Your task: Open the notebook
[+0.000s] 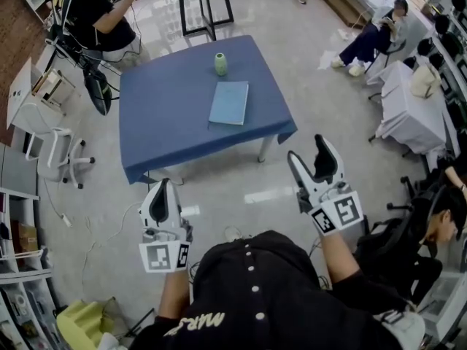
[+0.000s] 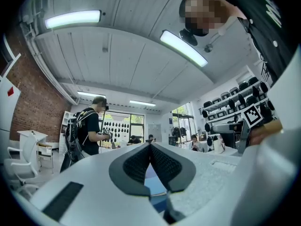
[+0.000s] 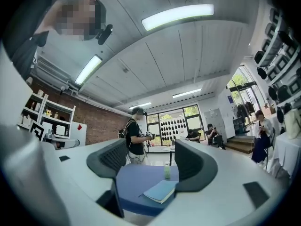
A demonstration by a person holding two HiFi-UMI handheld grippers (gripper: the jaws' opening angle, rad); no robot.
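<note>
Nothing done yet. The closed light-blue notebook (image 1: pixel 229 102) lies on the blue-clothed worktop (image 1: pixel 168 122), upper centre. Left hand-held gripper (image 1: pixel 162 194) closed, right hand-held gripper (image 1: pixel 307 152) spread wide — both empty, well apart from it.

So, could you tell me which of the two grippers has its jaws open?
The right gripper: its jaws stand wide apart with nothing between them, while the left gripper's jaws meet at their tips.

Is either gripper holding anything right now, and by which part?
Nothing is held. The left gripper has its jaws shut on nothing, and the right gripper has them open and empty. The notebook lies closed on the table, apart from both.
</note>
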